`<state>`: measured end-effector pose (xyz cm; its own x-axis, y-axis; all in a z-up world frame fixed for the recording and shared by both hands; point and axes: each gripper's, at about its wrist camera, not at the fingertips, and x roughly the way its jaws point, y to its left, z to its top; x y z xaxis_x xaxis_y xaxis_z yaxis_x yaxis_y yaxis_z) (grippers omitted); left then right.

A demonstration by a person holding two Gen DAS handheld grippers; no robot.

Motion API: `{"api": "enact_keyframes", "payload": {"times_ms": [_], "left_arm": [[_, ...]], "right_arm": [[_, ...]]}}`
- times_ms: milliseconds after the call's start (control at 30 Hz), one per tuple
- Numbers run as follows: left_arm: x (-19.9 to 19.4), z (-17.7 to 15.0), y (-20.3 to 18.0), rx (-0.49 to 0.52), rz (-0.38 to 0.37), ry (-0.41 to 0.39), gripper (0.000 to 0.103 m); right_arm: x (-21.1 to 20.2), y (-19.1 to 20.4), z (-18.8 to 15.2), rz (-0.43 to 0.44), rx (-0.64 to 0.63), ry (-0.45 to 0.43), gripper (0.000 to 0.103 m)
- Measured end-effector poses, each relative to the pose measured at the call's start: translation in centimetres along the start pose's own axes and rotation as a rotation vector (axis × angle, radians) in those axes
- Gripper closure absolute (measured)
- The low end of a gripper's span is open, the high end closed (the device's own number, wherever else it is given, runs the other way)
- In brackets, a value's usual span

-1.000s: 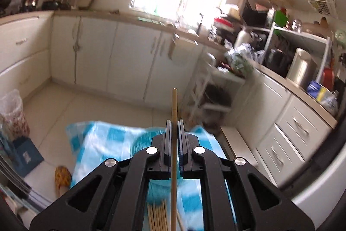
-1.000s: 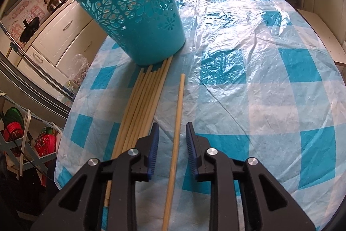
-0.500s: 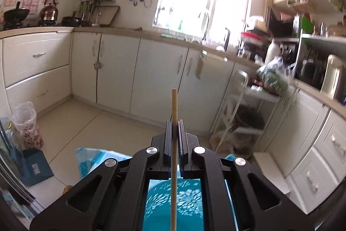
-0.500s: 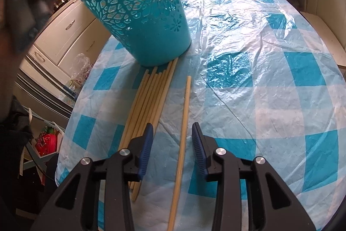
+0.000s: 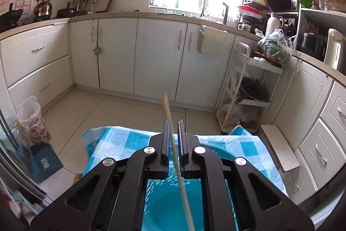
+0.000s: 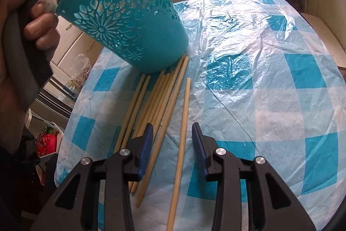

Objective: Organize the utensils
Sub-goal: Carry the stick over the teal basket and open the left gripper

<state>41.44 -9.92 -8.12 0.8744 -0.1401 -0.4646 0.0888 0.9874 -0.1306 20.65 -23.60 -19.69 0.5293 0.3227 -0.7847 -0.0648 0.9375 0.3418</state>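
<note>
My left gripper (image 5: 173, 122) is shut on a wooden chopstick (image 5: 167, 105), which slants between the jaws with its tip leaning left and its lower end down inside the teal cut-out basket (image 5: 157, 198) right beneath. In the right wrist view the same basket (image 6: 129, 21) stands on the checked tablecloth (image 6: 281, 79), and a hand (image 6: 39, 21) holds a grey handle at its rim. My right gripper (image 6: 172, 133) is open just above the cloth, its blue pads either side of a single chopstick (image 6: 186, 101) without touching it. A bundle of chopsticks (image 6: 155, 101) lies to its left, against the basket's foot.
The table is small and round; its edge (image 6: 64, 144) falls away close on the left and front. White kitchen cabinets (image 5: 160, 57) and a wire trolley (image 5: 244, 101) stand beyond the far edge. A bag (image 5: 30, 122) and a blue box (image 5: 45, 161) sit on the floor.
The left gripper came down over the basket and its chopstick tipped from straight to slanted. The right jaws spread wider around the single chopstick. A hand came into the right wrist view.
</note>
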Motion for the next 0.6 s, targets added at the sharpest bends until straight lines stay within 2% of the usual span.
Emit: {"api": "enact_keyframes", "payload": {"times_ms": [233,433,467,533,567,600], "left_arm": [[-1.7,1.3,0.8,-0.009,-0.009,-0.053,0.097],[-3.7,0.5,1.9,-0.037,-0.032,-0.018,0.096],[-4.1,0.3,2.1,-0.041,-0.037,-0.008,0.092],[-5.4,-0.8,2.8,-0.041,-0.036,0.010,0.075],[-6.0,-1.5,3.0,-0.037,-0.028,0.016,0.055],[-6.5,-2.2,3.2,-0.030,-0.017,0.024,0.041]], "right_arm": [[0.1,0.4,-0.1,-0.019,-0.014,-0.011,0.066],[-0.2,-0.1,0.1,-0.057,-0.015,-0.013,0.066],[-0.2,-0.2,0.1,-0.063,-0.011,-0.016,0.066],[-0.3,-0.6,0.3,-0.077,-0.002,-0.022,0.066],[-0.3,-0.7,0.3,-0.082,-0.001,-0.024,0.066],[-0.3,-0.6,0.4,-0.090,-0.007,-0.025,0.066]]}}
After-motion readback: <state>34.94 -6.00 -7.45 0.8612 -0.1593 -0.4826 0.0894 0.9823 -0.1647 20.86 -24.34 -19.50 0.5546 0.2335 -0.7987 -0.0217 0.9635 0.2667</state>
